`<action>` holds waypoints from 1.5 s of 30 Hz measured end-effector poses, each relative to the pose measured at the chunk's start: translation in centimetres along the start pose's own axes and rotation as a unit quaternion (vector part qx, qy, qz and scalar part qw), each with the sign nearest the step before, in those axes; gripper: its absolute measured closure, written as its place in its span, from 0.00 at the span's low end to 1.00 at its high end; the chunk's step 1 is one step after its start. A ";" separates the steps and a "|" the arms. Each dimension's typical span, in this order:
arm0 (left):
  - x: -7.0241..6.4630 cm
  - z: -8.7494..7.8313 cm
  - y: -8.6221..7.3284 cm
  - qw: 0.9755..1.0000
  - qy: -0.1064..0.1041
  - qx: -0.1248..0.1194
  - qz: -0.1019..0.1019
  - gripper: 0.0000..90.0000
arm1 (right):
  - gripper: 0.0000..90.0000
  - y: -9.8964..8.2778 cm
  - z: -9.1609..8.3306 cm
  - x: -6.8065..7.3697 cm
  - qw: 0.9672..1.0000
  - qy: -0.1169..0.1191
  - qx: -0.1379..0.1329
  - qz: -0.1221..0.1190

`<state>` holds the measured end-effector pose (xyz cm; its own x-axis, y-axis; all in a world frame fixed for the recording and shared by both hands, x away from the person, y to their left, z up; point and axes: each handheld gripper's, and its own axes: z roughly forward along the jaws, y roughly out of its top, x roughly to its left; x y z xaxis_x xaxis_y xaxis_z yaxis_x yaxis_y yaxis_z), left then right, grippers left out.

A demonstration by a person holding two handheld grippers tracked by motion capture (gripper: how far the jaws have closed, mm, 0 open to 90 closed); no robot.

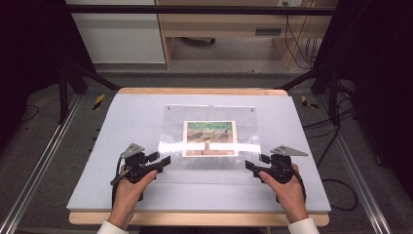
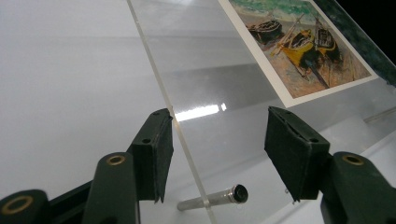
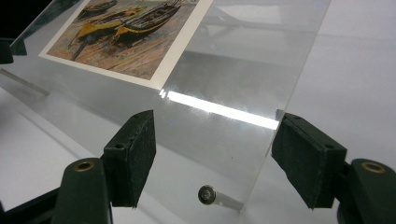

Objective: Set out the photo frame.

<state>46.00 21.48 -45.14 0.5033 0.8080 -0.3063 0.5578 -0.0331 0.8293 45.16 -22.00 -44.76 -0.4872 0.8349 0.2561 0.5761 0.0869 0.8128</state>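
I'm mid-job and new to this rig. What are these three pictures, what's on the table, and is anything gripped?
A person holds a handheld two-jaw gripper in each hand. The high view looks down on the table: left gripper, right gripper. The other two pictures come from cameras riding on each gripper, looking along its black jaws. On the table lies a clear acrylic sheet over a boat painting print, raised on small metal standoff pins. Each gripper straddles a near corner of the sheet with jaws open, so nothing is gripped yet.
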 end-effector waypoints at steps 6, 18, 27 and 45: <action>-0.1 -0.1 -0.1 1.000 0.002 -0.002 0.000 0.47 | 0.35 -0.1 -0.1 0.1 1.000 -0.002 0.002 0.000; -0.4 -0.7 -0.4 1.000 0.005 -0.003 0.013 0.50 | 0.37 -0.4 -0.6 0.6 1.000 -0.012 0.000 -0.023; -0.7 -1.0 -0.6 1.000 0.012 -0.003 0.023 0.52 | 0.40 -0.8 -1.1 1.0 0.999 -0.018 0.002 -0.032; -1.3 -2.1 -1.3 0.999 0.022 -0.004 0.039 0.58 | 0.49 -1.7 -2.2 1.8 0.998 -0.034 0.002 -0.051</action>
<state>43.27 21.66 -44.83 0.5161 0.8279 -0.2197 0.5127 -0.0932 0.8535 41.85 -21.83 -44.54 -0.4978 0.8568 0.1346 0.5285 0.1766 0.8303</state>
